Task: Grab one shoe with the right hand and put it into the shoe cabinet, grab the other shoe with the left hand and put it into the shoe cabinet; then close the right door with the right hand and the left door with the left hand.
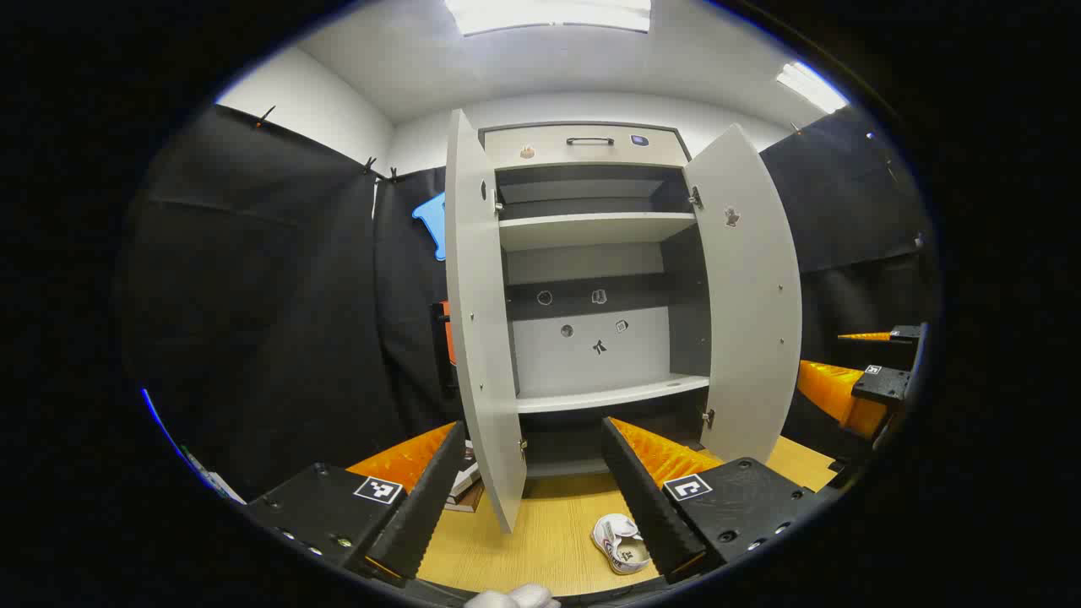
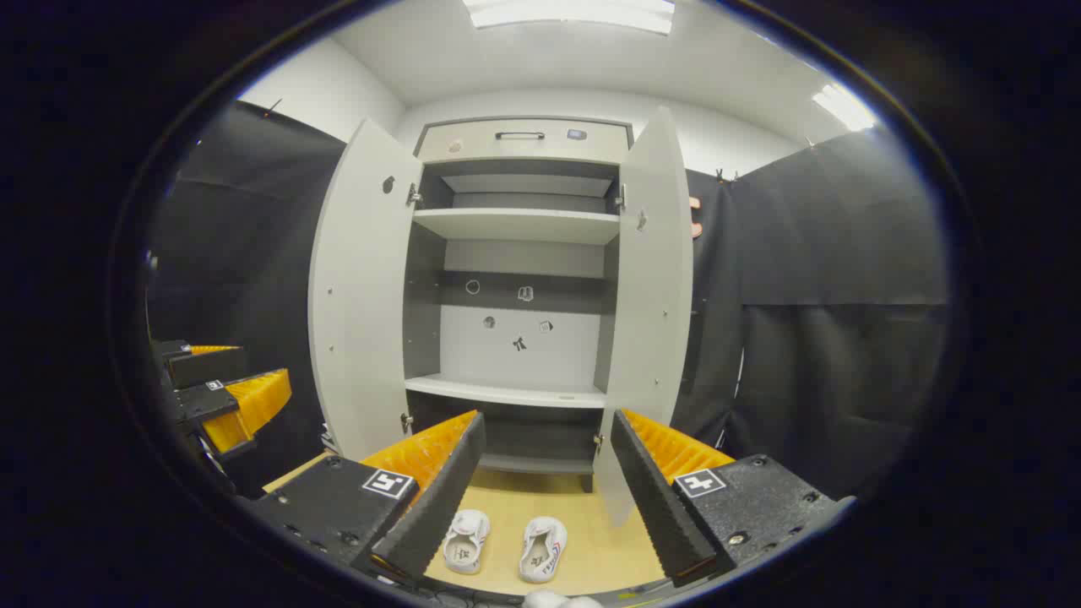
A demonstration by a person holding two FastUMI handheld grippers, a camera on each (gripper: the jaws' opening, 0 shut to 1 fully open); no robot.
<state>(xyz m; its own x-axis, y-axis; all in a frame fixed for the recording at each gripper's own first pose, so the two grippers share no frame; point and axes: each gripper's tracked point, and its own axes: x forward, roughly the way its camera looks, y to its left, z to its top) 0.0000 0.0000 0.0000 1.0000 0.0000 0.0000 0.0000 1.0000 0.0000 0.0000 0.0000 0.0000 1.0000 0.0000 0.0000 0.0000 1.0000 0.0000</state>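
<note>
Both doors of the shoe cabinet (image 2: 515,253) hang wide open, left door (image 2: 359,287) and right door (image 2: 646,295) swung out, the shelves bare. Down at six o'clock in the right gripper view, two white shoes sit side by side on the wooden floor (image 2: 591,549): left shoe (image 2: 465,540), right shoe (image 2: 541,549). The right gripper (image 2: 536,498) hovers above them, jaws well apart, holding nothing. The left gripper (image 1: 528,507) is likewise spread and empty, one shoe (image 1: 621,543) at five o'clock near its right finger, though that finger hides part of it.
</note>
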